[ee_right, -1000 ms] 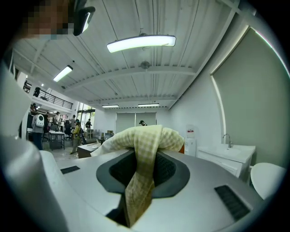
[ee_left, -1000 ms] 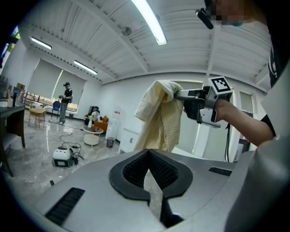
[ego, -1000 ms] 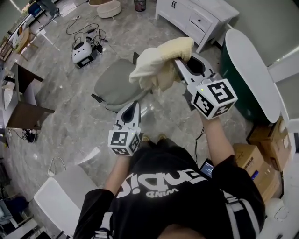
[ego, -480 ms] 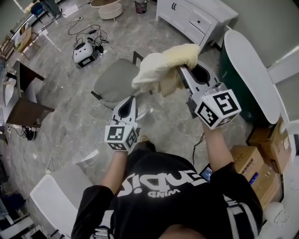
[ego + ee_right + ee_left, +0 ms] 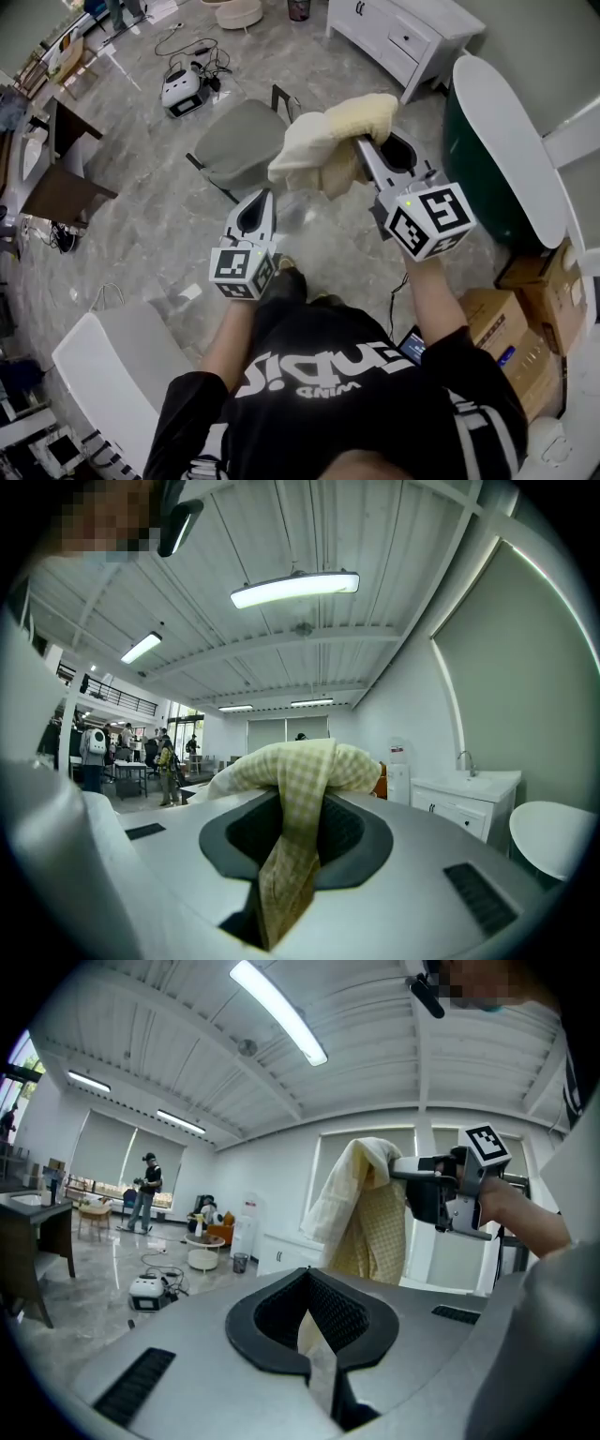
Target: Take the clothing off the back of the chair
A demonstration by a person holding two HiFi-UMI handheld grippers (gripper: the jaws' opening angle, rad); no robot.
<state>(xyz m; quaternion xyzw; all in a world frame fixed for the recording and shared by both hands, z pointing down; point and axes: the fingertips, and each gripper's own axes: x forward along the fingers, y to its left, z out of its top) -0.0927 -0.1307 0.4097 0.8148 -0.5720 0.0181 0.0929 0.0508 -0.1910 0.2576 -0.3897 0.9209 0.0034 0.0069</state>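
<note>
The room is lit brightly and evenly from above by long ceiling strip lights (image 5: 278,1012), which are blown out to white in both gripper views. Soft sheen is returned by the polished floor (image 5: 169,244), and only faint shadows are cast. Straight lines are bent strongly towards the edges, and the corners of the gripper views are darkened. The pale clothing (image 5: 328,131) is rendered bright, its check weave kept sharp.

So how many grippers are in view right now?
2. The left gripper is at centre, shut and empty; the right gripper, to its right, is shut on the yellow clothing.
</note>
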